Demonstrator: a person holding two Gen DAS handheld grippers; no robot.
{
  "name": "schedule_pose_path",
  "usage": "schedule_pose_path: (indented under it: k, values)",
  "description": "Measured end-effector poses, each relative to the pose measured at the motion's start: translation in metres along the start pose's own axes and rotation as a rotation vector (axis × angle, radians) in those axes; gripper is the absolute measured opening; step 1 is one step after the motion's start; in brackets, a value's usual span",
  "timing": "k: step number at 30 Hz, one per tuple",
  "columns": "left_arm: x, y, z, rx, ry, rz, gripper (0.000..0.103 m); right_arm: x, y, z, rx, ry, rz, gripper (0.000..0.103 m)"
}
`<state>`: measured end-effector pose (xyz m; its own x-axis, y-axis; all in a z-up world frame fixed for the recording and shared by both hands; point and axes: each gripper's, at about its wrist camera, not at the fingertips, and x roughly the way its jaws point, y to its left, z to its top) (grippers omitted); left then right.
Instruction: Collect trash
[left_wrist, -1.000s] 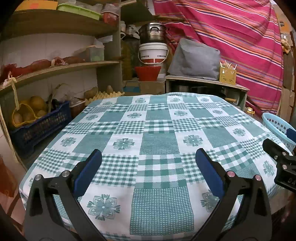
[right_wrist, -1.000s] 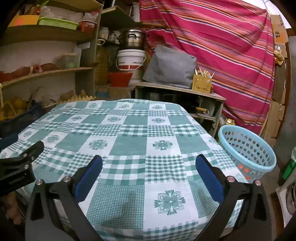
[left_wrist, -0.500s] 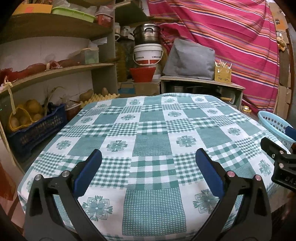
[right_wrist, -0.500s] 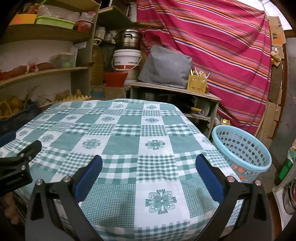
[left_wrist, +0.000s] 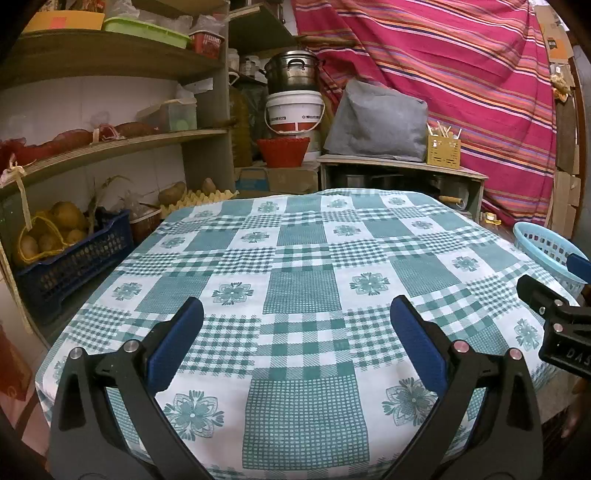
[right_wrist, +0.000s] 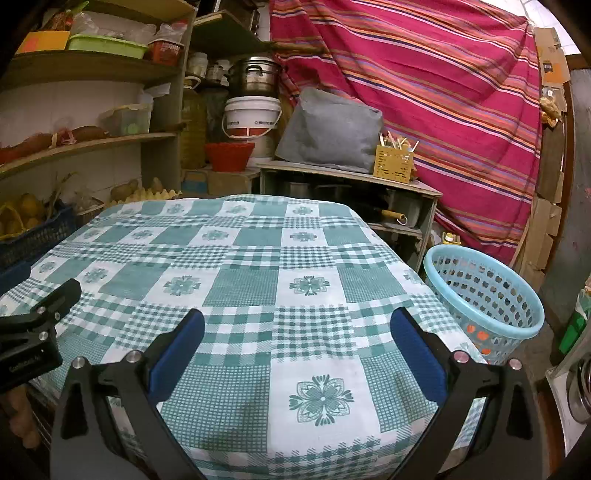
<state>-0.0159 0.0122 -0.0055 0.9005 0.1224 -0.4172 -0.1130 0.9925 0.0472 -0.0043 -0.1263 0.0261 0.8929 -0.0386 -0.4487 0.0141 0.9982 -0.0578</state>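
Observation:
A table with a green and white checked cloth (left_wrist: 303, 280) fills both views; it also shows in the right wrist view (right_wrist: 258, 280). I see no loose trash on it. A light blue plastic basket (right_wrist: 484, 295) stands on the floor right of the table, with orange pieces showing through its holes; its rim shows in the left wrist view (left_wrist: 546, 240). My left gripper (left_wrist: 297, 325) is open and empty over the near table edge. My right gripper (right_wrist: 297, 325) is open and empty, to the right of the left one.
Wooden shelves (left_wrist: 110, 147) with boxes, a blue crate (left_wrist: 70, 258) of produce and egg trays stand left. A low cabinet (right_wrist: 347, 184) with a grey bag, buckets and a pot stands behind. A striped red cloth (right_wrist: 424, 74) hangs at the back.
Both grippers have drawn back a little from the table, so more of the cloth's near edge and the basket shows. The jaws stay open.

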Motion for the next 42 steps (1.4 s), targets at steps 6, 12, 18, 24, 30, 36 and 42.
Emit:
schedule_pose_path:
  k: [6, 12, 18, 24, 30, 36, 42]
  values:
    - [-0.0001, 0.0004, 0.0003, -0.003, 0.001, 0.001, 0.098, 0.0, -0.0001, 0.0001, -0.004, 0.001, 0.0, 0.098]
    - [0.0004, 0.0005, 0.0003, -0.001, 0.0, 0.002, 0.098, 0.0, -0.0001, -0.0001, -0.003, 0.002, 0.0, 0.098]
    - [-0.0001, 0.0001, 0.0003, 0.004, -0.003, 0.006, 0.098, 0.0006, -0.0005, 0.0001, -0.006, 0.003, 0.0, 0.098]
    - [-0.0005, 0.0007, 0.0007, 0.002, -0.009, 0.012, 0.098, 0.0007, -0.0002, -0.0002, -0.007, 0.002, -0.002, 0.098]
    - [-0.0004, 0.0009, 0.0006, 0.003, -0.009, 0.011, 0.098, 0.0003, 0.0001, 0.0, -0.007, 0.0, -0.003, 0.098]
    - [-0.0005, 0.0007, 0.0004, 0.002, -0.009, 0.011, 0.098, 0.0007, 0.0005, -0.0002, -0.007, 0.001, -0.003, 0.098]
    - [0.0005, 0.0008, 0.0004, 0.002, -0.008, 0.011, 0.098, 0.0009, -0.0001, -0.0004, -0.01, 0.001, -0.004, 0.098]
